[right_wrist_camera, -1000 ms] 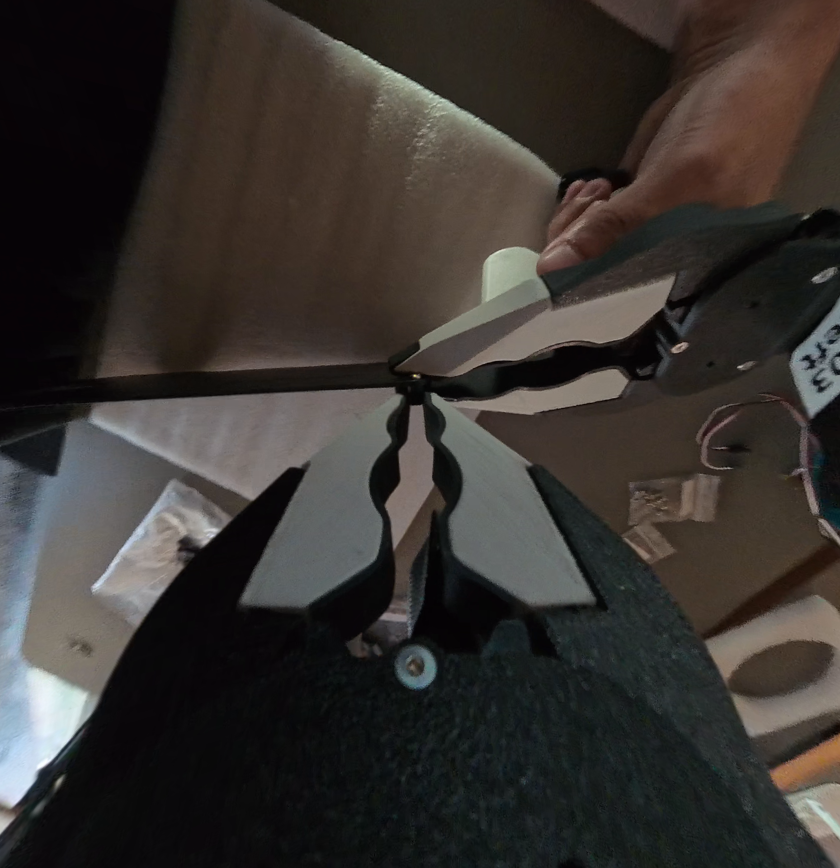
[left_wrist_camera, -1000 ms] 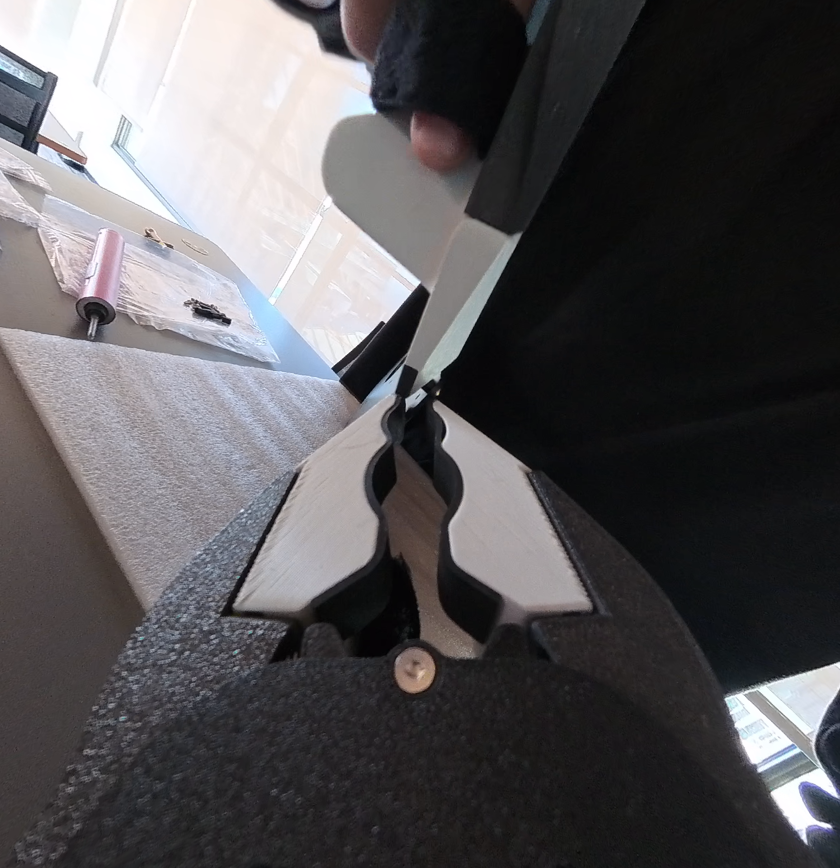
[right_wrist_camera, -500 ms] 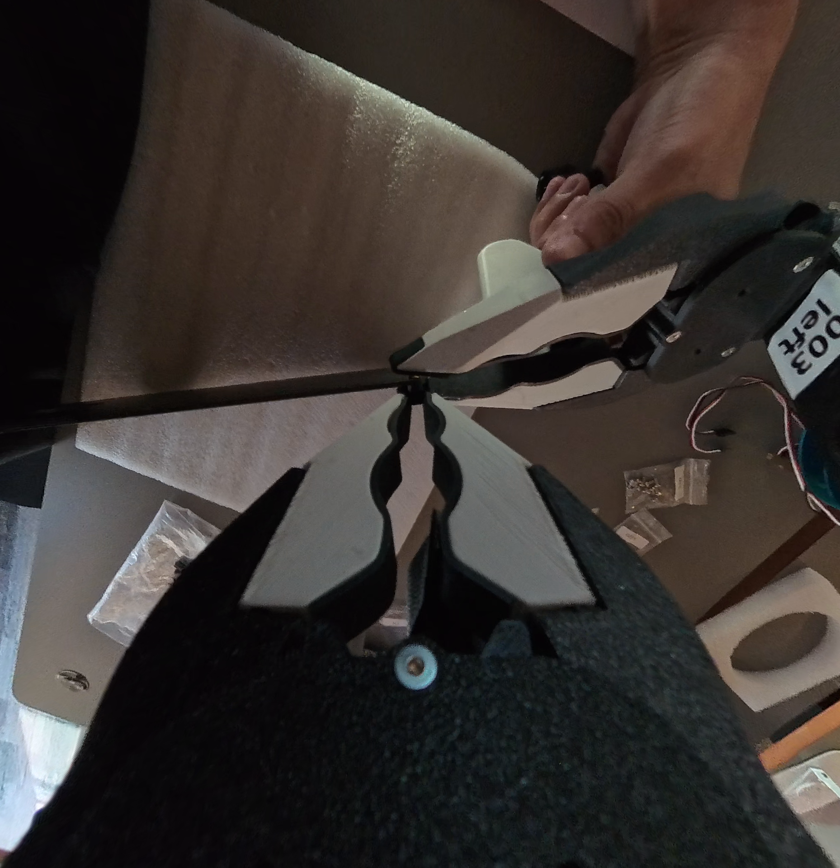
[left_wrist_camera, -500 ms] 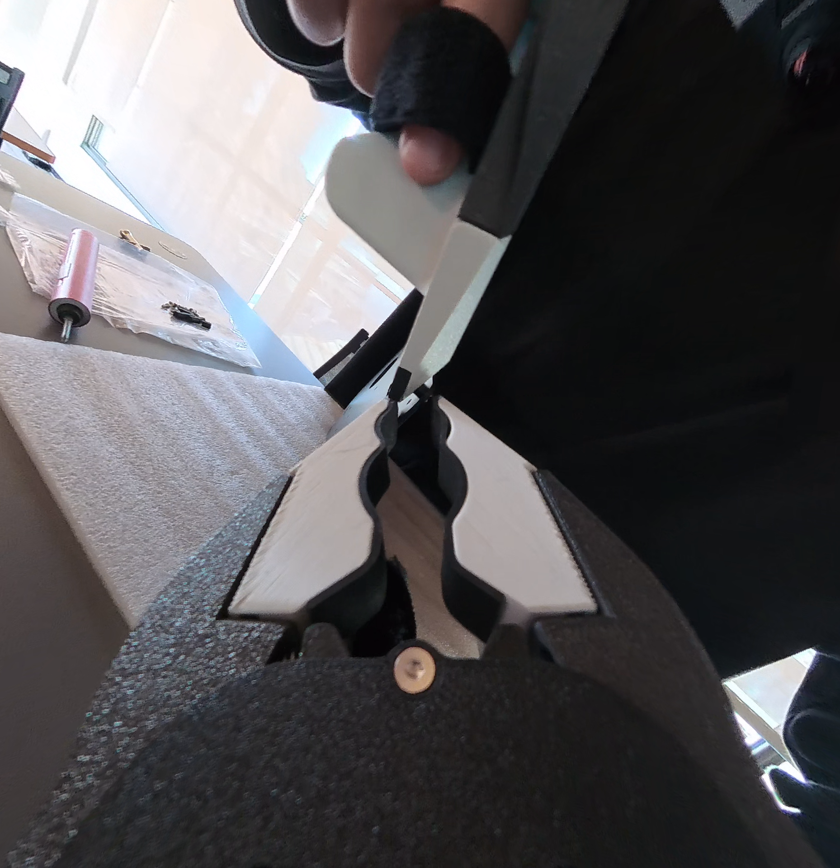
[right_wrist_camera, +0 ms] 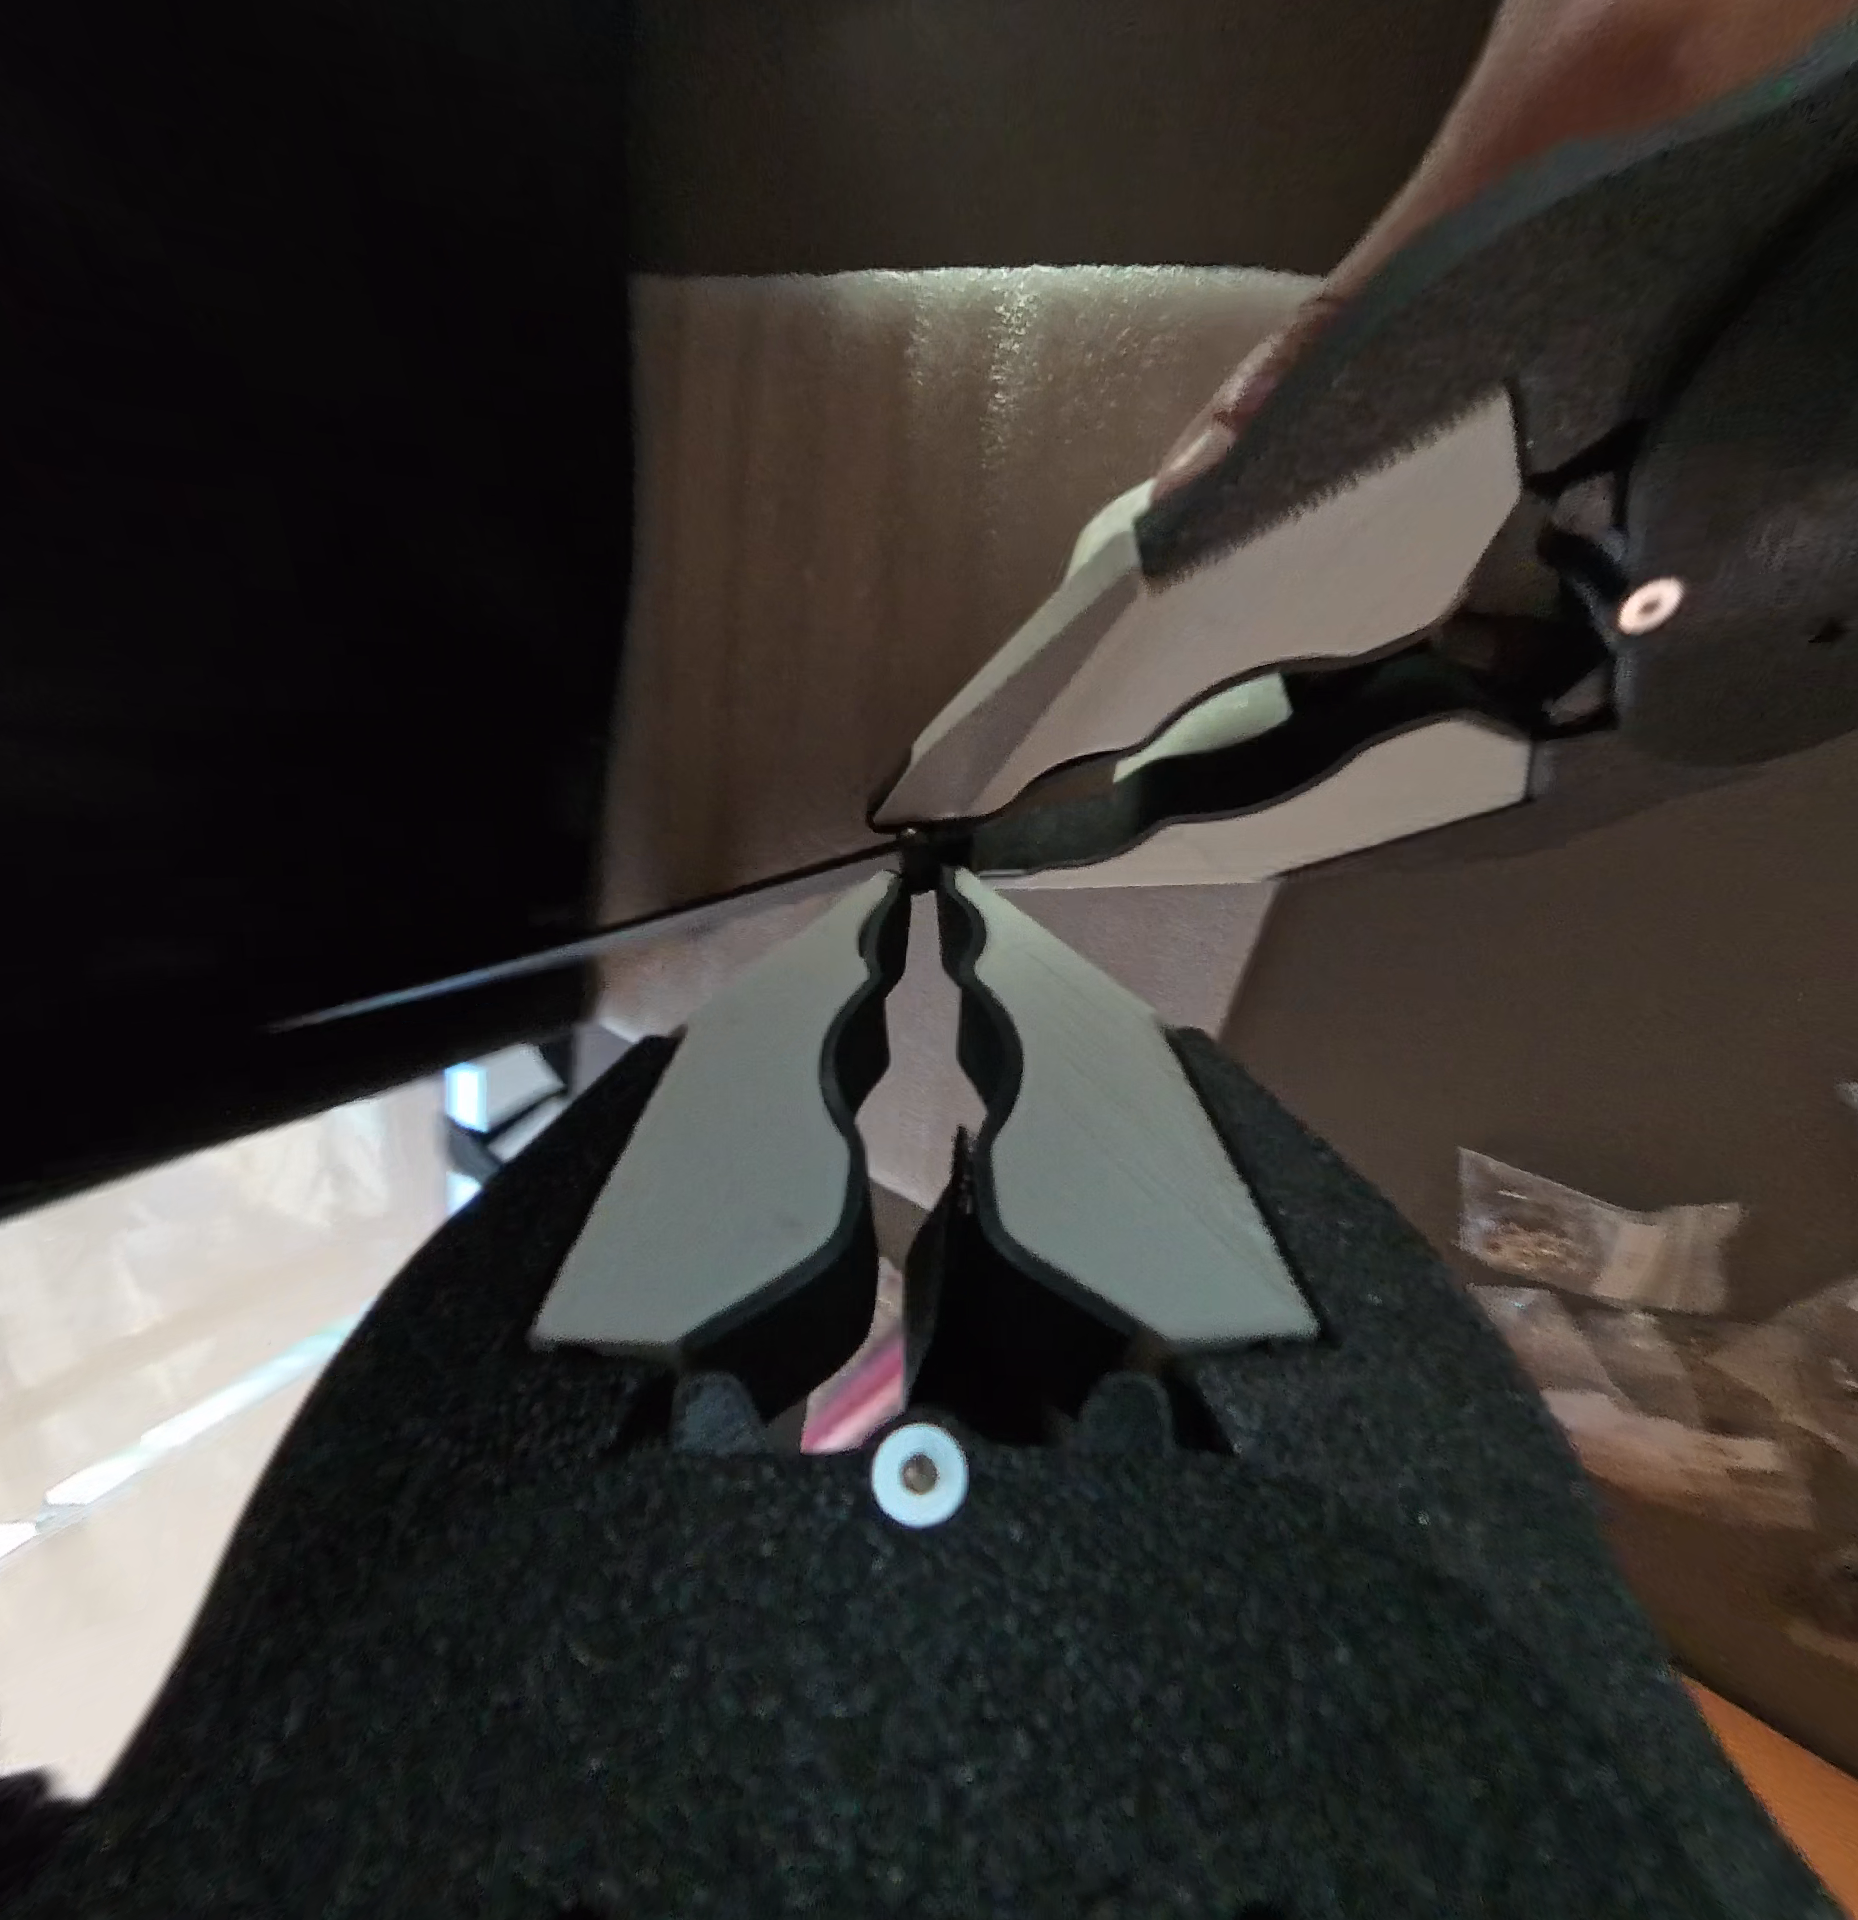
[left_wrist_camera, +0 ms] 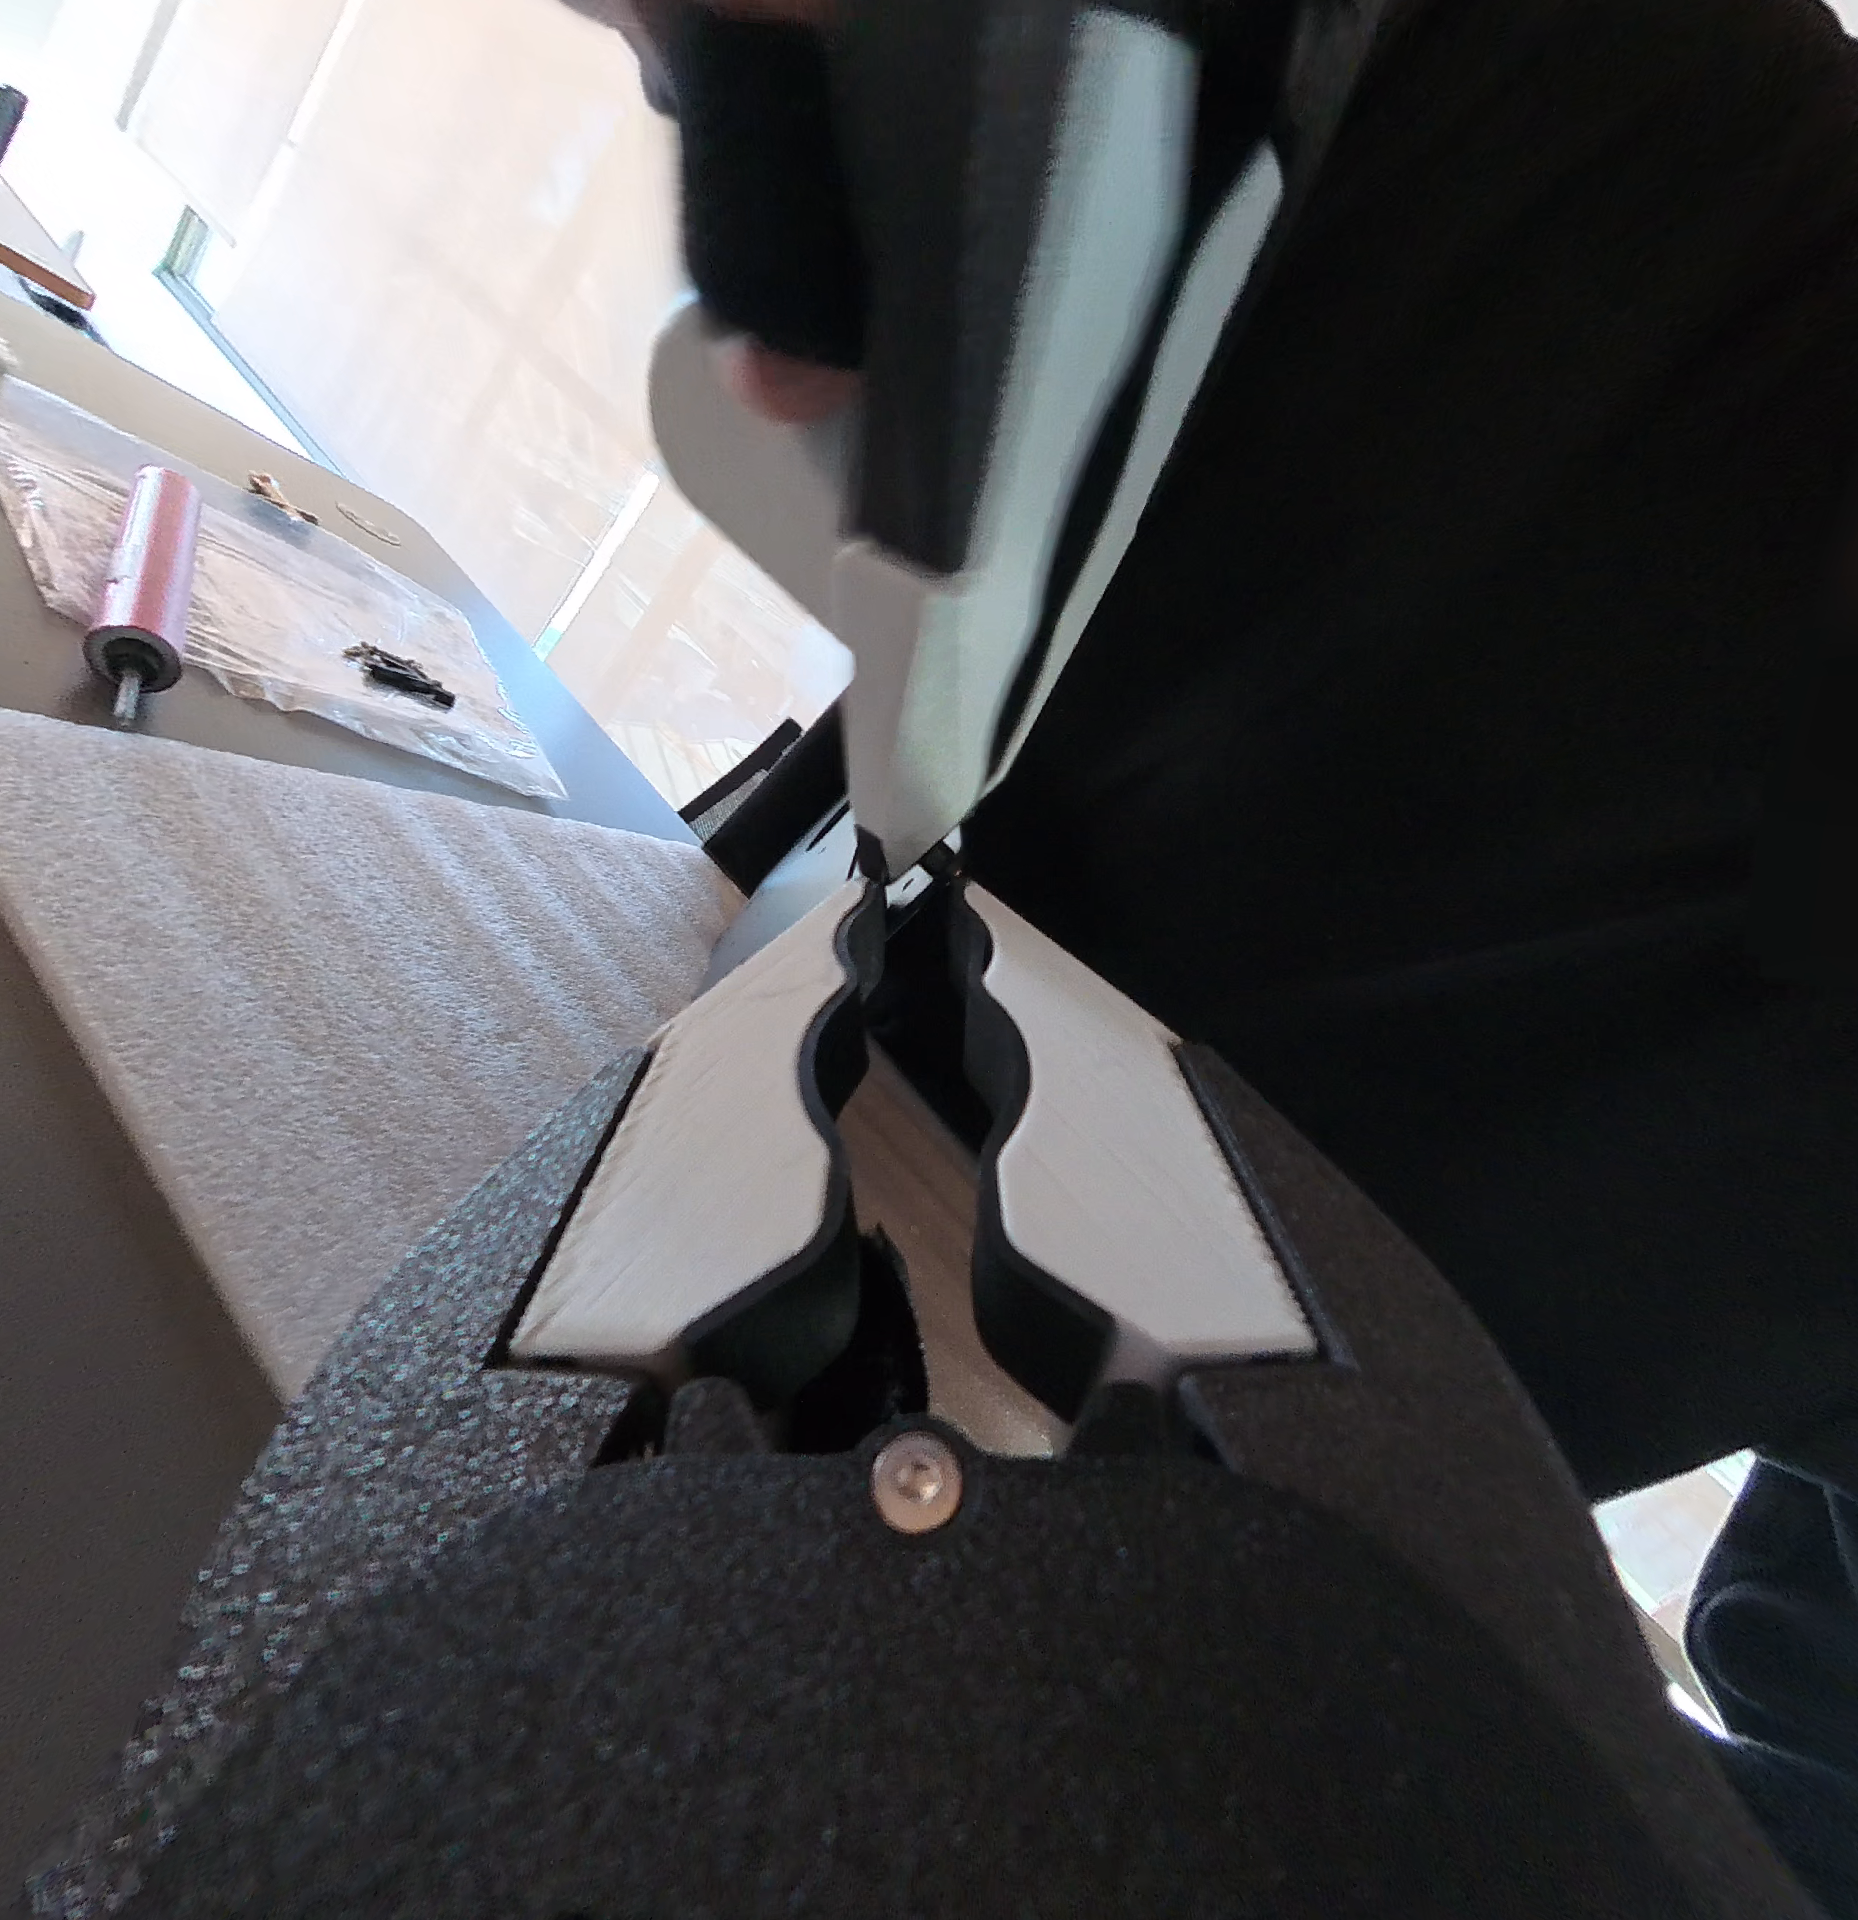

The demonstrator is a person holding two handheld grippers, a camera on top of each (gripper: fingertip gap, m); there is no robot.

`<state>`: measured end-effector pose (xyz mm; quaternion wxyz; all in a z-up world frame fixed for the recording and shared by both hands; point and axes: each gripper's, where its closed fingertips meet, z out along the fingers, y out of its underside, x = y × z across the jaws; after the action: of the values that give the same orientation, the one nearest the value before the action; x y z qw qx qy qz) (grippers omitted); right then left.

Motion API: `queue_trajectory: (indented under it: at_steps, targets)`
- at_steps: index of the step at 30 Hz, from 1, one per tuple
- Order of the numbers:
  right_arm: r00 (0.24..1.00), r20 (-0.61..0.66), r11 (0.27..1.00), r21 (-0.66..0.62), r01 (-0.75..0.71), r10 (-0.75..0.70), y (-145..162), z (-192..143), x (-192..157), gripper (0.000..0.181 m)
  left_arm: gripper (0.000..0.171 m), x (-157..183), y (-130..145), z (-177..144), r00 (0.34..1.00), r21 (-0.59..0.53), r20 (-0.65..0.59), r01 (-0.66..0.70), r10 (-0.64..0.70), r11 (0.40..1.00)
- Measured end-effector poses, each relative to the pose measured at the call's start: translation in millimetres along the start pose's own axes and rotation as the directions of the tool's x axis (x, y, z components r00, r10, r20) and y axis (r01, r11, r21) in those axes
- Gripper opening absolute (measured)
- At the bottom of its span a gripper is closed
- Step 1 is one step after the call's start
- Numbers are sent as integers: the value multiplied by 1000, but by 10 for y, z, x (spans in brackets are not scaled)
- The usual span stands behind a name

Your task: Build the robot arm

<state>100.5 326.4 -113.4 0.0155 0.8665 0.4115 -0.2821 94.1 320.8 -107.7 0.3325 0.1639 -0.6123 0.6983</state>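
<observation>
Thin black flat sheet (right_wrist_camera: 696, 914) is hanging above the white foam mat (left_wrist_camera: 333, 935) on the grey desk (left_wrist_camera: 52, 1143) — the left claw (left_wrist_camera: 912, 883) is still pinching its corner. The right claw (right_wrist_camera: 920, 883) is squeezing a tiny black bit (right_wrist_camera: 920, 862) there, and both claws have tilted since a moment ago.

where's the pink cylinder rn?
Left wrist view, far left: the pink cylinder lies on a clear plastic bag on the grey table, just beyond the white foam sheet. It is well away from both grippers.
</observation>
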Motion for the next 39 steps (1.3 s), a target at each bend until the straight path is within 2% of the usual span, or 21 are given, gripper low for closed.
queue_trajectory:
  at_steps: [3, 5, 7, 8, 10, 14, 16, 17, 19, 21, 24, 27, 28, 29, 32, 33, 35, 37, 39]
  targets:
    - [940, -226, 966, -103, 237, -254, 4, -7, 25, 6, 10, 0, -1, 2, 1000, 1, 2, -5, 5, 1000]
    - [875, -325, 932, -176, 317, -359, 9, -7, 39, 8, 11, -2, -2, -1, 1000, 2, 3, -4, 4, 1000]
    - [834, -371, 912, -214, 351, -408, -2, -10, 64, 4, 10, -3, 1, 0, 1000, 1, 4, -5, 5, 1000]
    - [835, -363, 909, -223, 352, -413, 0, -8, 63, 4, 10, -5, 2, 0, 1000, 0, 5, -6, 6, 1000]
    - [887, -295, 928, -226, 297, -355, 13, -7, 57, 4, 10, -10, 0, 0, 1000, 0, 10, -8, 8, 1000]
    - [993, -30, 982, -149, 112, -118, -9, 20, -8, 3, 10, 9, 32, 11, 1000, -18, 4, -18, 18, 1000]
    - [995, 95, 992, -123, -8, 20, -9, 23, -32, 3, 9, -3, 39, 18, 1000, -24, 13, -19, 19, 1000]
    - [993, 108, 992, -124, -34, 47, 0, 21, -32, 3, 7, -13, 37, 18, 1000, -22, 19, -19, 19, 1000]
    - [999, 13, 991, -128, 45, -44, 10, 15, -12, 4, 7, -21, 29, 16, 1000, -18, 24, -19, 20, 1000]
    - [972, -149, 975, -153, 158, -181, 14, 8, 10, 5, 7, -21, 24, 16, 999, -14, 25, -22, 22, 1000]
    - [857, -367, 930, -209, 303, -362, 4, 0, 50, 5, 7, -22, 24, 15, 999, -13, 25, -24, 24, 1000]
    - [751, -456, 878, -272, 393, -478, -12, 1, 68, 4, 6, -20, 29, 14, 999, -18, 28, -32, 33, 999]
    - [759, -442, 877, -281, 389, -478, -6, 0, 69, 4, 6, -24, 28, 15, 999, -19, 30, -34, 34, 999]
    - [802, -403, 894, -274, 354, -441, 5, 0, 60, 3, 7, -26, 26, 17, 999, -18, 30, -33, 34, 999]
    - [960, -183, 966, -191, 175, -210, 5, 19, 10, 3, 7, -16, 38, 23, 999, -26, 25, -37, 37, 999]
    - [989, -90, 982, -159, 99, -114, 3, 24, -10, 3, 7, -14, 42, 26, 999, -28, 25, -39, 40, 999]
    - [997, 56, 990, -131, -42, 50, 14, 21, -31, 4, 7, -23, 38, 28, 999, -25, 31, -36, 37, 999]
    - [999, 43, 994, -103, -22, 27, 9, 10, -28, 5, 7, -24, 34, 26, 999, -22, 31, -36, 37, 999]
    - [993, -75, 995, -45, 84, -87, -8, -40, -29, 14, 6, -20, 35, 26, 999, -21, 31, -39, 39, 999]
